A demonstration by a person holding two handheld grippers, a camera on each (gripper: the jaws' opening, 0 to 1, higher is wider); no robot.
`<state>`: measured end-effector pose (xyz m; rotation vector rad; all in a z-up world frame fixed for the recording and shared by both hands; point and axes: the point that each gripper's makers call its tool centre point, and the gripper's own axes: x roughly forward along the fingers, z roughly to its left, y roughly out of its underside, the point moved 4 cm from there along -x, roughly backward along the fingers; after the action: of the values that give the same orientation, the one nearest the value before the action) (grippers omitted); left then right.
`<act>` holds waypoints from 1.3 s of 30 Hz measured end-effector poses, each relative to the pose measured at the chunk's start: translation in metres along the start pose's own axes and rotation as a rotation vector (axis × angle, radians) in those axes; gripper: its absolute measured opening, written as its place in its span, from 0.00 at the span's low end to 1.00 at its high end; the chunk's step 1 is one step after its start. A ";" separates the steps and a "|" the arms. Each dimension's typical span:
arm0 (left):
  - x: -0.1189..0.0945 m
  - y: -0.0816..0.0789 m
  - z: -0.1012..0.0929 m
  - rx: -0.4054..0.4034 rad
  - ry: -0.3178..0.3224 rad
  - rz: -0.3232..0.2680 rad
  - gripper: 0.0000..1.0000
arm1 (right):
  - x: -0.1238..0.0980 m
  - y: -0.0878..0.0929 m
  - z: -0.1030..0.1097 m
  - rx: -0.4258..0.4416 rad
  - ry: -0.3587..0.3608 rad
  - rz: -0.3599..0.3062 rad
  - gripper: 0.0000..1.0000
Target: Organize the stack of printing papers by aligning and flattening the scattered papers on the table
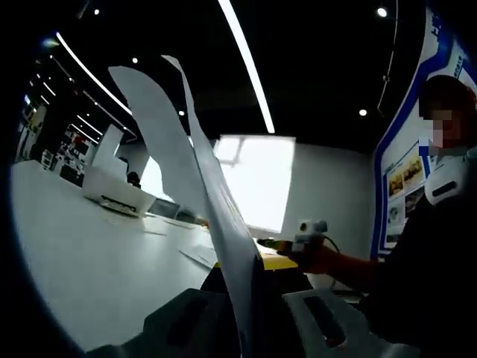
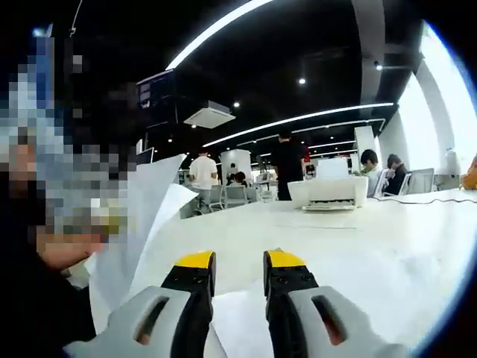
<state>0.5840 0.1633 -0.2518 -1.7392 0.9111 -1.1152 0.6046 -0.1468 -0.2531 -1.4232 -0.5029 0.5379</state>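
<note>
A few white printing papers stand upright out of my left gripper, which is shut on their lower edge; the sheets curl and fan apart at the top. In the right gripper view the same papers rise at the left, beside a person's hand. My right gripper hovers over the white table with its yellow-tipped jaws a little apart and nothing between them. In the left gripper view the right gripper shows at the right, held in a hand, just beyond the sheets.
A white printer sits further back on the table, and also appears in the left gripper view as the printer. Loose flat sheets lie on the tabletop. Several people and chairs are in the background. The person holding the grippers is close by.
</note>
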 end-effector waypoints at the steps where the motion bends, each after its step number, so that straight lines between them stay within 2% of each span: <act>1: 0.000 0.000 0.000 0.000 -0.001 0.000 0.06 | -0.001 0.000 -0.001 0.000 0.002 0.000 0.22; 14: 0.000 0.000 -0.001 0.002 -0.003 0.001 0.06 | -0.031 0.002 -0.016 0.016 0.055 -0.010 0.22; 20: 0.000 0.001 0.000 0.001 -0.005 0.001 0.06 | -0.042 0.003 -0.022 -0.018 0.081 0.021 0.23; 28: 0.000 0.002 0.000 0.003 -0.008 0.008 0.06 | -0.057 0.008 -0.037 -0.048 0.152 0.074 0.34; 36: 0.000 0.003 0.001 0.002 -0.012 0.013 0.06 | -0.067 0.012 -0.050 -0.055 0.217 0.116 0.58; 39: 0.000 0.003 0.001 0.002 -0.013 0.013 0.06 | -0.071 0.012 -0.054 -0.045 0.232 0.118 0.62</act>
<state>0.5848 0.1627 -0.2544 -1.7344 0.9117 -1.0956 0.5822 -0.2322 -0.2706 -1.5420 -0.2486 0.4502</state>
